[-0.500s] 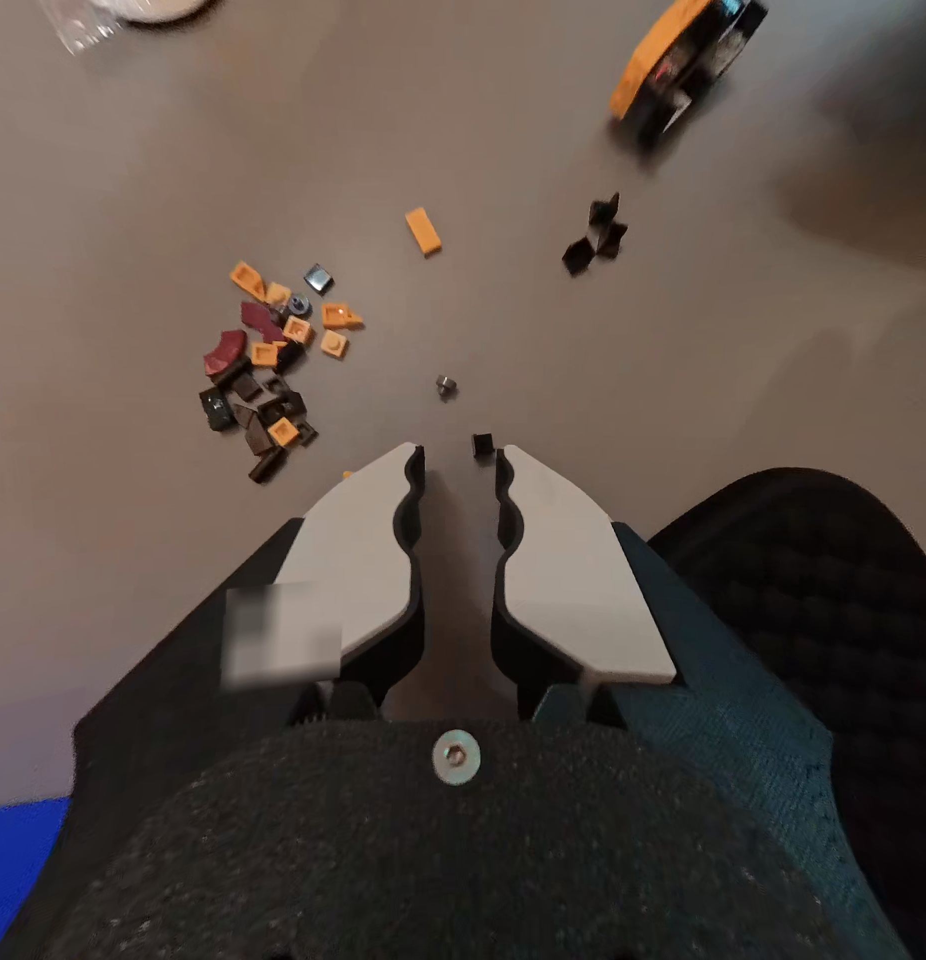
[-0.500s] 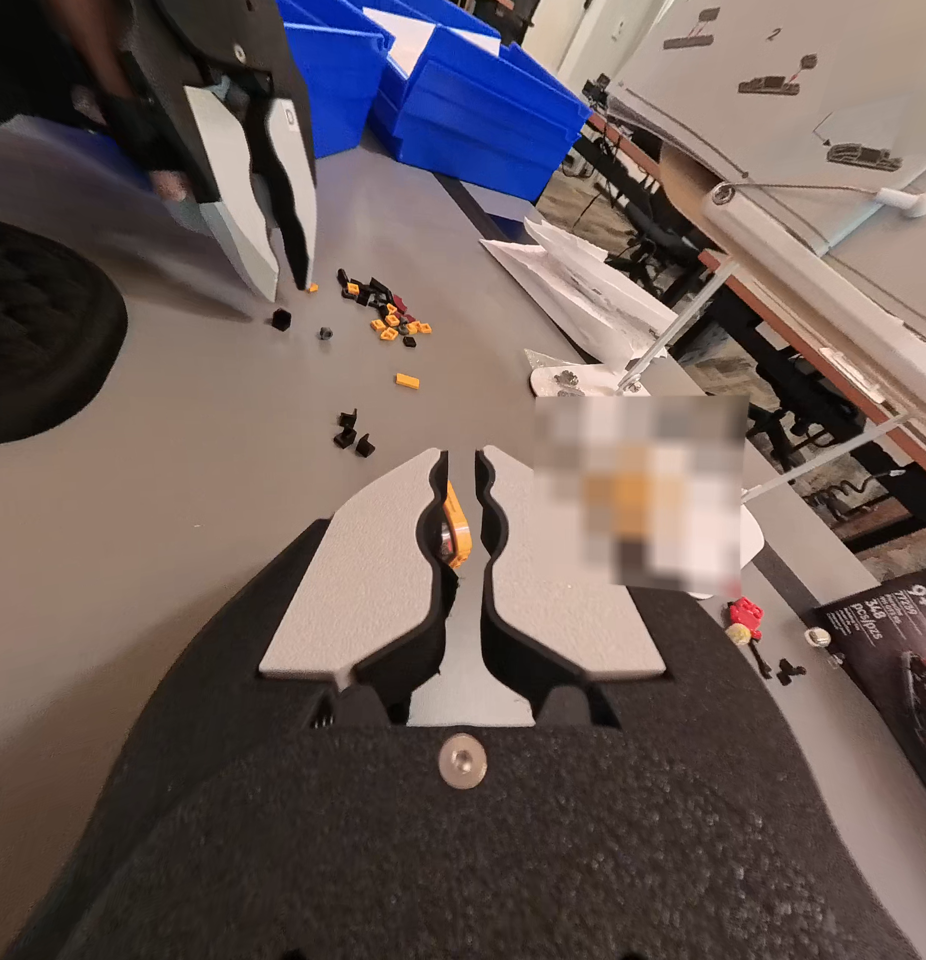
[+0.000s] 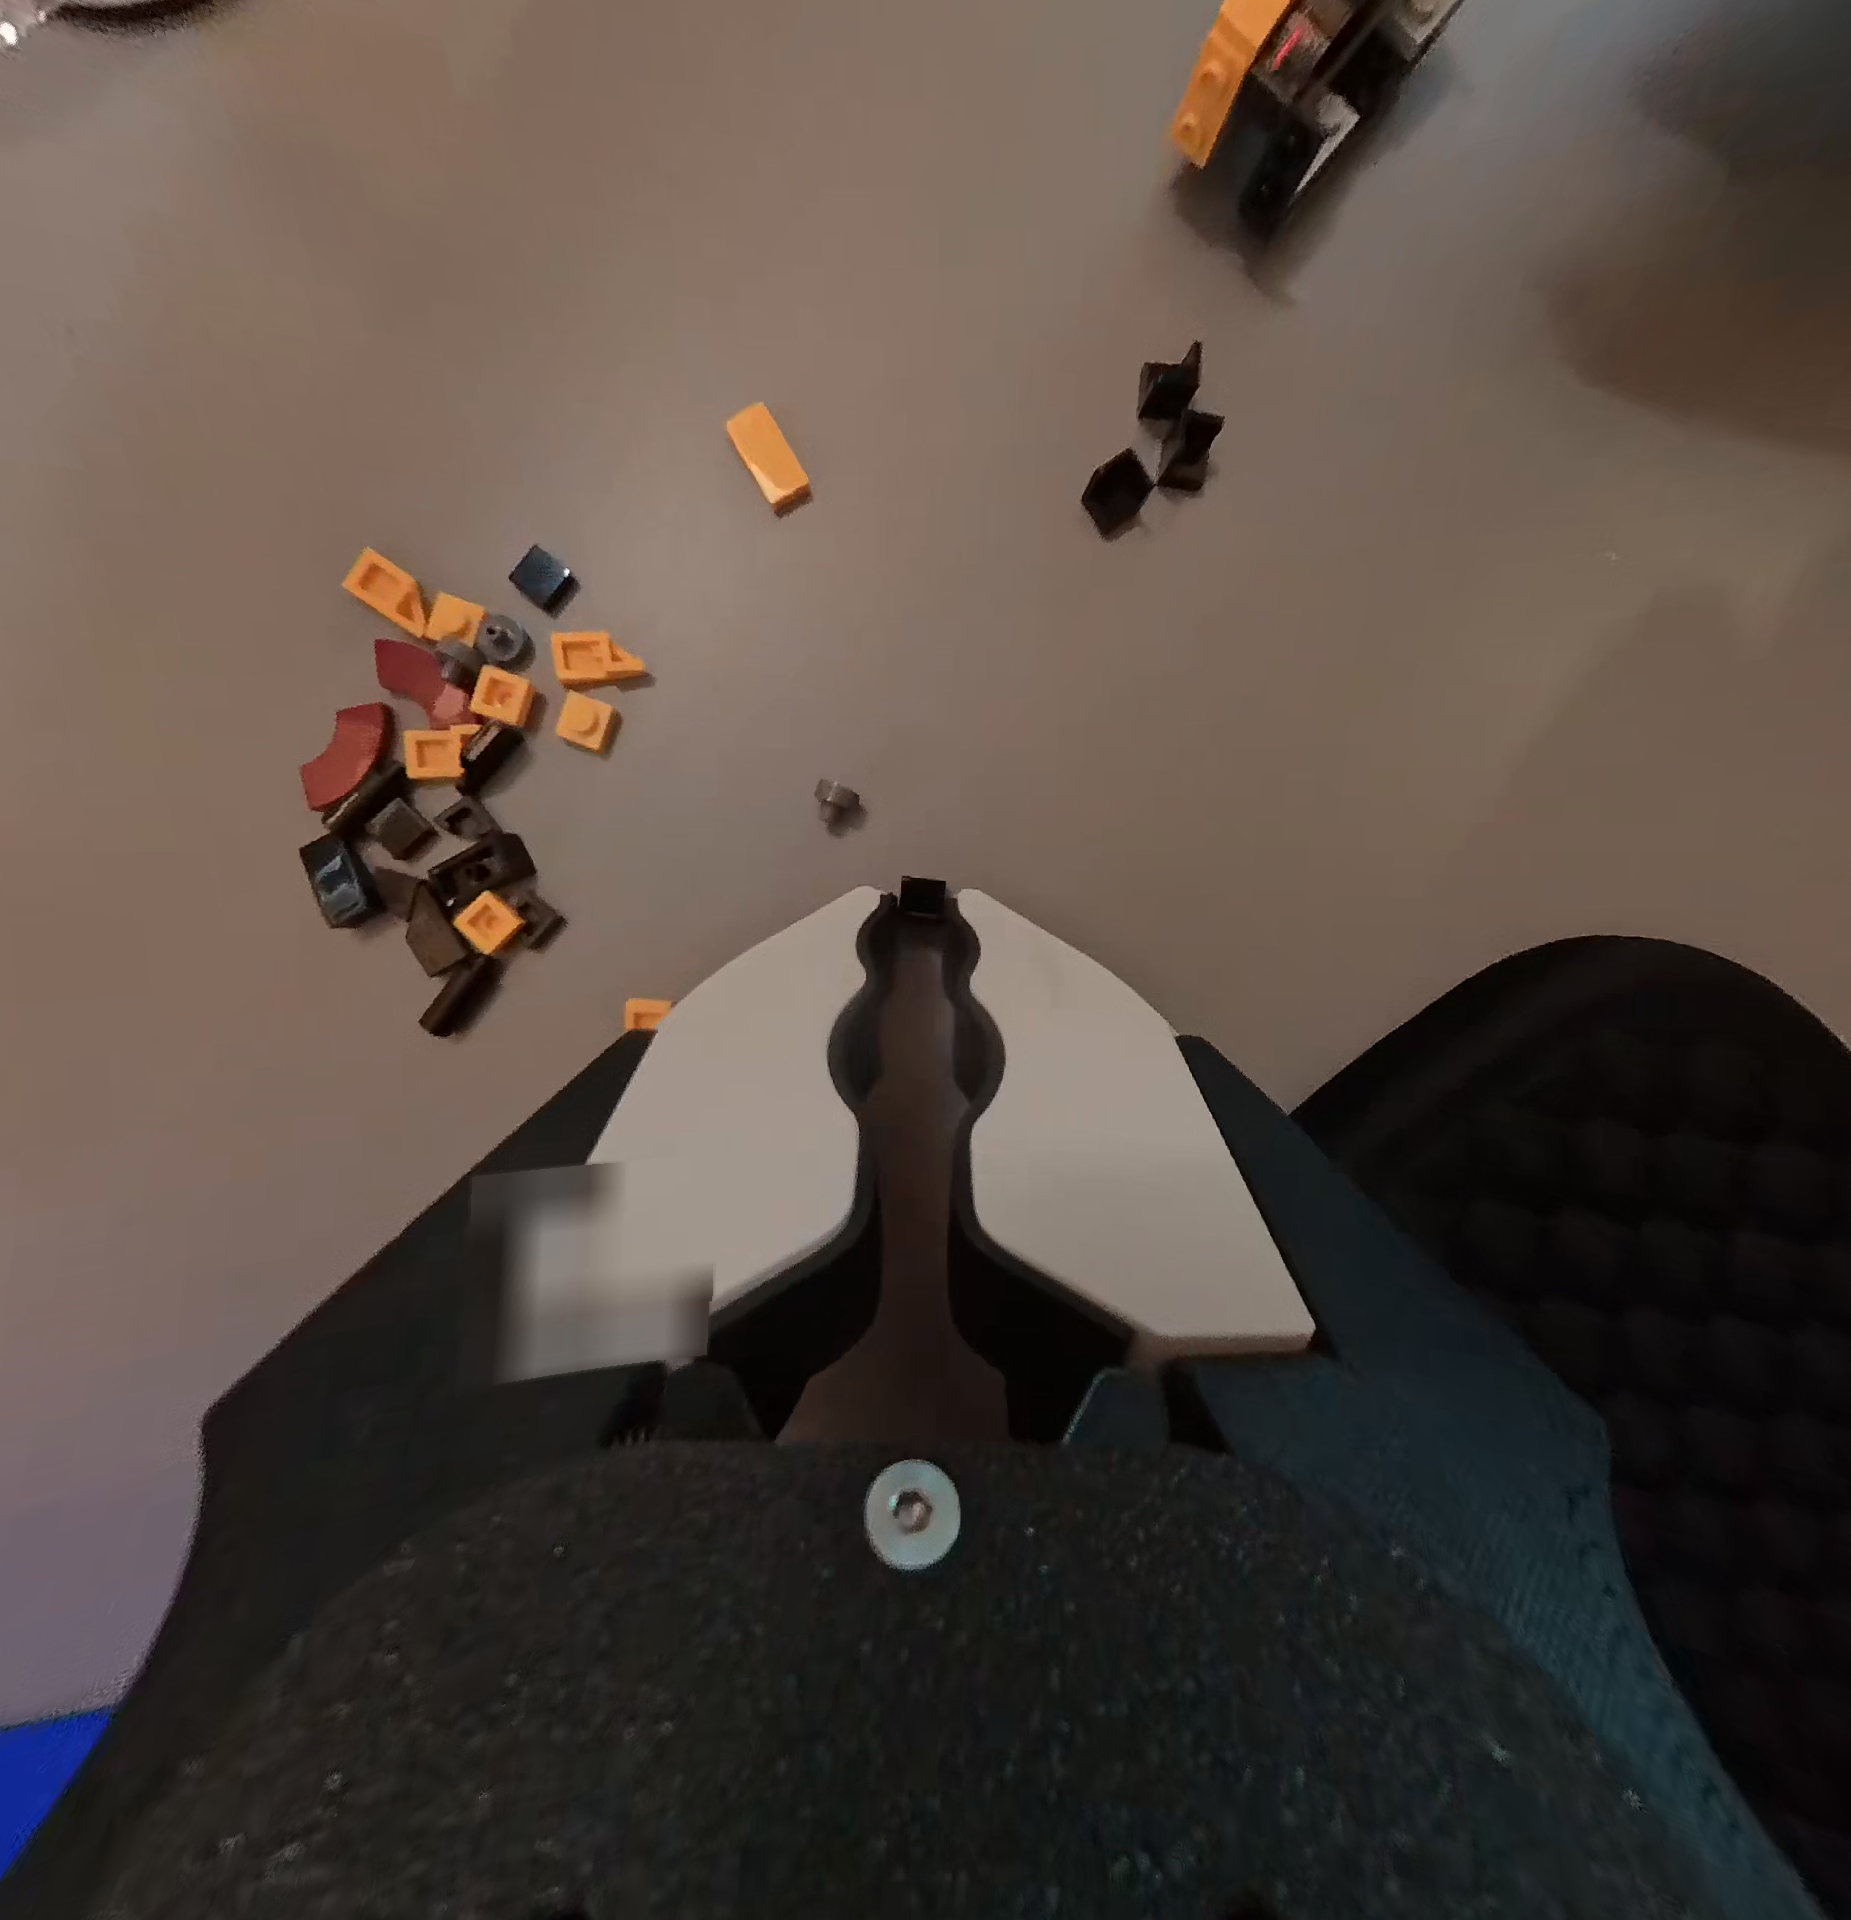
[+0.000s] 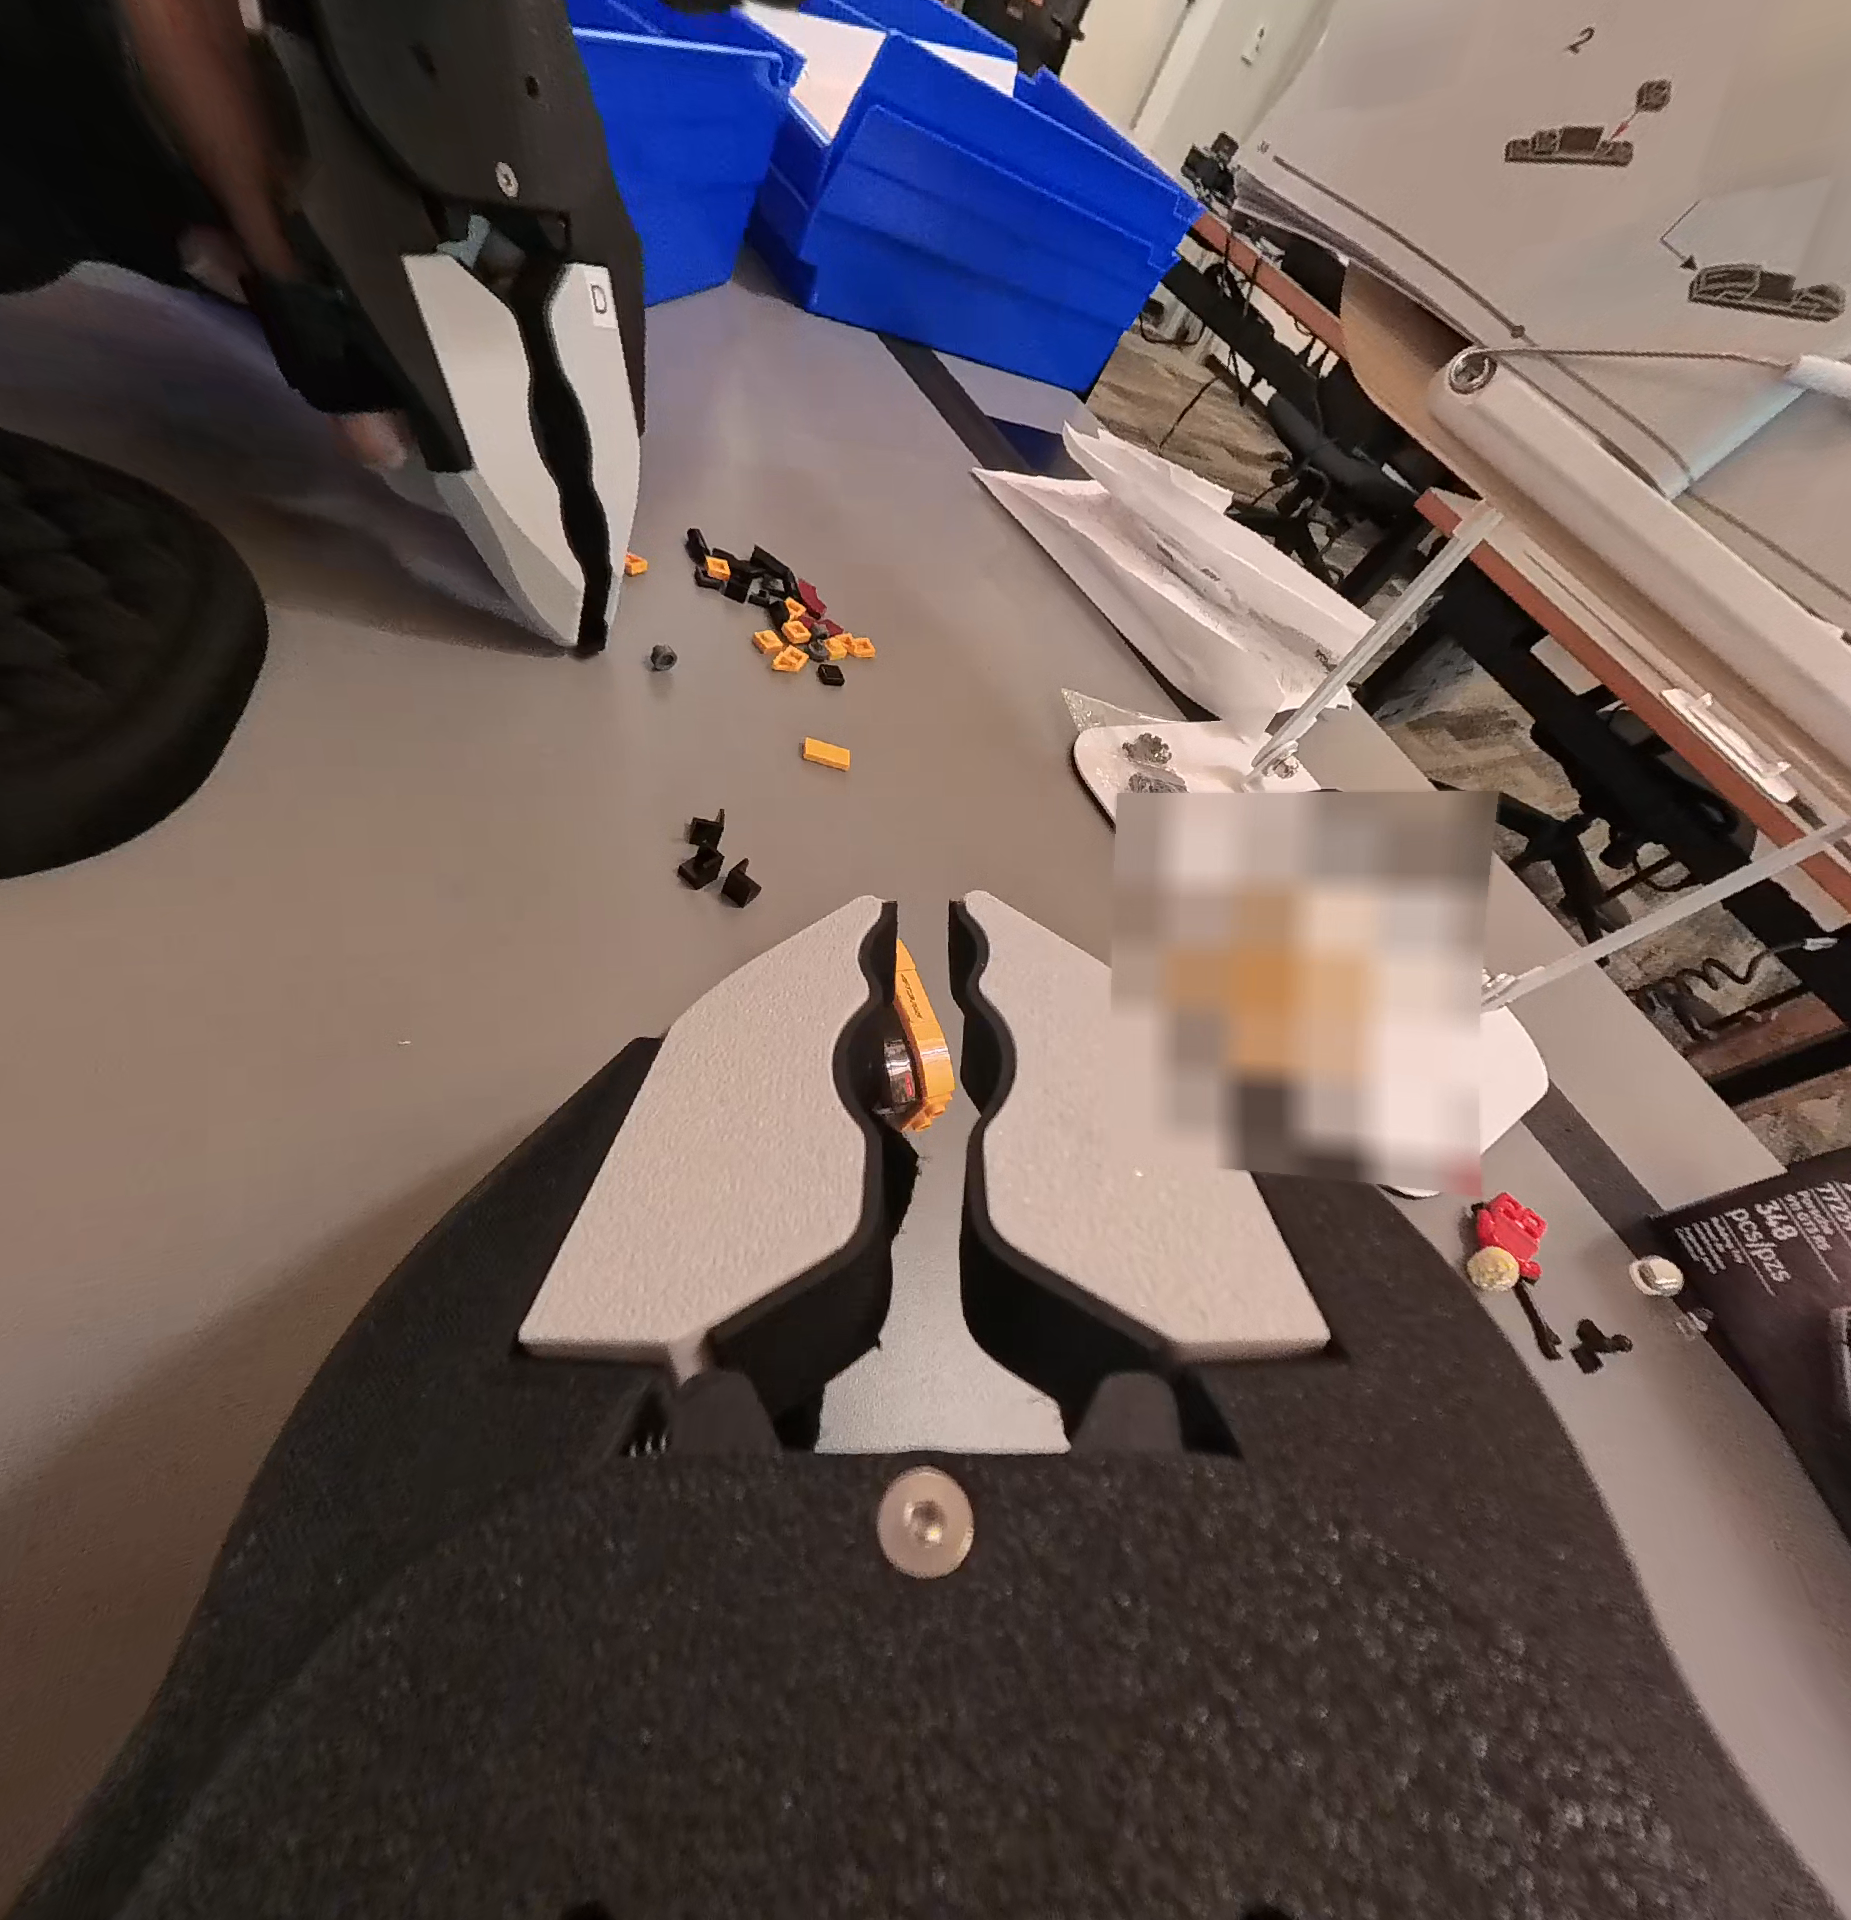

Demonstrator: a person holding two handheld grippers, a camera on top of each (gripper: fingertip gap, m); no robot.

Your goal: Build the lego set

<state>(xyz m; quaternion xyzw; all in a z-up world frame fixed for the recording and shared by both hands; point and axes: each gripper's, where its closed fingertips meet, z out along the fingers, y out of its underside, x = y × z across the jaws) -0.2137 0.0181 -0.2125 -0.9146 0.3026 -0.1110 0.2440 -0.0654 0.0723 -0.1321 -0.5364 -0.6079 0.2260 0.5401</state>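
Left hand-held gripper [image 3: 922, 906]: clenched at its tips on 1 small black piece [image 3: 922, 896], low on the grey worktop [image 3: 1004, 260].
Right hand-held gripper [image 4: 923, 914]: grasping the orange-and-black partial build [image 4: 916, 1039]; the build's long axis runs along the fingers.
Key relation: seen from the left wrist, the build [image 3: 1285, 94] lies far ahead and to the right, well apart from the black piece.
Nearer hand to loose pile [image 3: 453, 769]: left.
Containers: blue bins [image 4: 962, 208] at the worktop's far end; contents mostly hidden.
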